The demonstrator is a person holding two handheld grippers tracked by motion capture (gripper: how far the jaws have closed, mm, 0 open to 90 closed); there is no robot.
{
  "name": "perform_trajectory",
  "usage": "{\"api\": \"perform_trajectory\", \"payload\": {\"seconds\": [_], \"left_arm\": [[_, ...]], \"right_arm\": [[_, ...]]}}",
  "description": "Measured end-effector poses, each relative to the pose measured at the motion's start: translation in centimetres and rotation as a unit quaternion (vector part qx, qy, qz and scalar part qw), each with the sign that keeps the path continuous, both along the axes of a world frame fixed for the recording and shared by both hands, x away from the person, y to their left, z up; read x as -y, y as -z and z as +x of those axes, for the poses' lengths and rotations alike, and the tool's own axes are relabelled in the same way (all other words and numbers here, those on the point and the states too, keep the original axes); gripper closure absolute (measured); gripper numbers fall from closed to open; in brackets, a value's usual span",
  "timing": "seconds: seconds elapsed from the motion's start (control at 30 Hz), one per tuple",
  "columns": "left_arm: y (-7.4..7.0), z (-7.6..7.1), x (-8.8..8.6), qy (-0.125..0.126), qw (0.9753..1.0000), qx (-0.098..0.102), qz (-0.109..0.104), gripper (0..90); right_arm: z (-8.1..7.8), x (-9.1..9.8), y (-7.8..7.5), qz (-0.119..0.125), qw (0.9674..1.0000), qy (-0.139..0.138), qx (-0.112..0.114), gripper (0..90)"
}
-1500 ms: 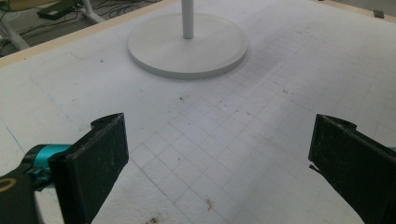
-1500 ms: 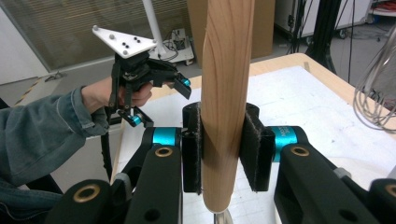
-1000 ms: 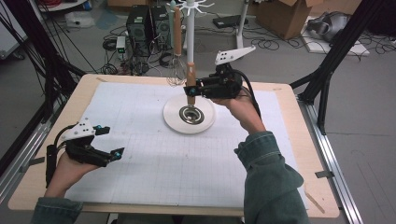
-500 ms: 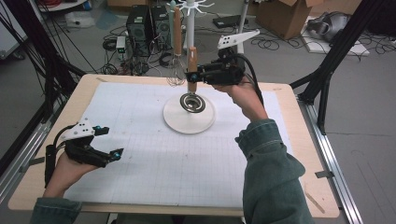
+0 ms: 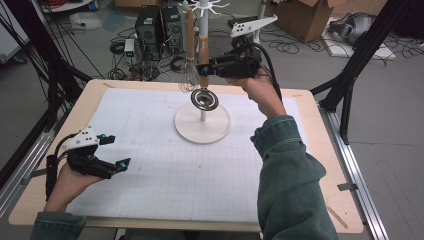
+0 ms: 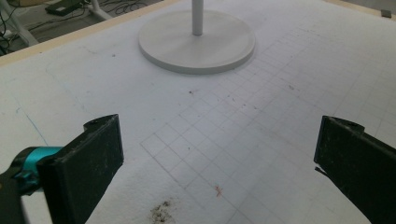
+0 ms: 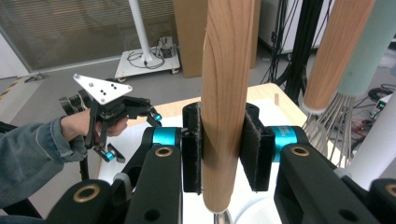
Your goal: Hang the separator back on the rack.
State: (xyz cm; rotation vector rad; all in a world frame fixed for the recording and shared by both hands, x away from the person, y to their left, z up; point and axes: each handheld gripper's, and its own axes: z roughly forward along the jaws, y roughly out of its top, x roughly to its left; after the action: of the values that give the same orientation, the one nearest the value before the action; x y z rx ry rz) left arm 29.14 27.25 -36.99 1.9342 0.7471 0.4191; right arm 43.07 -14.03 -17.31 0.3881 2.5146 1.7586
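Fingers (image 5: 204,70) of the right gripper (image 5: 206,66) clamp the wooden-handled metal strainer (image 5: 204,99) upright beside the white stand's pole (image 5: 202,116) — likely for hanging; the left gripper (image 6: 219,154) gapes empty; pads (image 7: 192,148) squeeze the handle.

Both grippers are black with teal collars; the right gripper (image 7: 227,151) has brass-ringed screws and fuzzy pads. Grey three-cornered plate (image 5: 252,25) on top, denim sleeve (image 5: 287,175) behind.

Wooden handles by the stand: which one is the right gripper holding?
The near wooden handle, clamped upright between the right gripper pads, a metal strainer at its lower end. The other wooden handle hangs beside it, carrying a whisk.
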Motion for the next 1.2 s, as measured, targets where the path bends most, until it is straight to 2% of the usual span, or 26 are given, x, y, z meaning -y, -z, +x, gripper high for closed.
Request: {"api": "perform_trajectory", "payload": {"seconds": [0.17, 0.63, 0.93, 1.2], "left_arm": [[0.0, 0.0, -0.2, -0.001, 1.0, -0.001, 0.003, 1.9], [-0.1, 0.0, -0.4, -0.005, 1.0, 0.001, -0.006, 1.9], [-0.4, -0.1, -1.0, -0.009, 0.9999, 0.005, -0.009, 1.9], [-0.4, -0.1, -1.2, -0.01, 0.9999, 0.005, -0.008, 1.9]], "right_arm": [[0.6, -0.3, -0.8, -0.002, 1.0, 0.005, 0.001, 72.5], [2.3, -0.8, -2.6, -0.005, 0.9999, 0.012, 0.0, 72.5], [3.6, -1.1, -3.0, -0.009, 0.9998, 0.018, -0.008, 72.5], [4.4, -1.1, -2.6, -0.005, 0.9995, 0.023, -0.022, 72.4]]}}
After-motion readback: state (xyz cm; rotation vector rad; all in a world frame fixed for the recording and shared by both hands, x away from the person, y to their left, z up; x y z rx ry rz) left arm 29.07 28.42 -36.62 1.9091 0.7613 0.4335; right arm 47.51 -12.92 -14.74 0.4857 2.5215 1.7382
